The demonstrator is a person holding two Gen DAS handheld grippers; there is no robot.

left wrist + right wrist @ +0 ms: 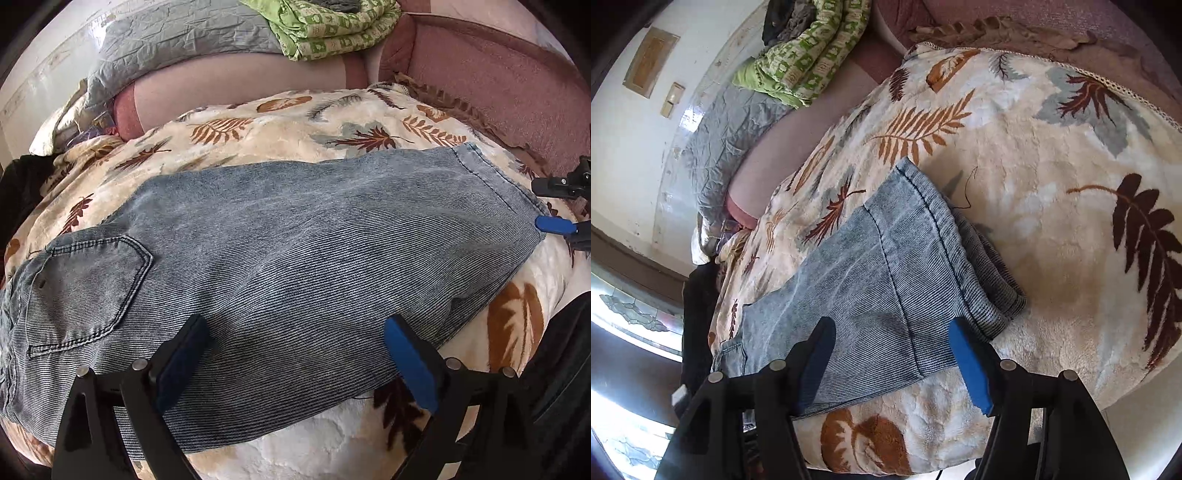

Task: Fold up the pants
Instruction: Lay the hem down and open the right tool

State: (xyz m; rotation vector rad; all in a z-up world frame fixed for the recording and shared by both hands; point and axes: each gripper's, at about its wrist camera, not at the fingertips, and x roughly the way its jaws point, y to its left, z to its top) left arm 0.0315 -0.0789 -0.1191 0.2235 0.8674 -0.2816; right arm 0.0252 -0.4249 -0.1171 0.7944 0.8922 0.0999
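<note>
Light blue denim pants (295, 229) lie flat across a leaf-patterned blanket (258, 136), one leg folded over the other. The waist and a back pocket (85, 288) are at the left, the leg hems (491, 173) at the right. My left gripper (295, 328) hovers open over the near edge of the thigh part, nothing pinched. In the right wrist view, my right gripper (892, 326) stands open over the pants (871, 266) close to the hem (938, 236). Its pads straddle the cloth without pressing it. From the left wrist view the right gripper (537, 203) shows at the hem's corner.
A green patterned quilt (332, 29) and a grey crumpled cover (177, 40) are piled at the back. A pink upholstered edge (498, 81) curves round the far right. A dark garment (698, 321) hangs off the blanket's left side. The blanket (1052, 229) is bare beyond the hems.
</note>
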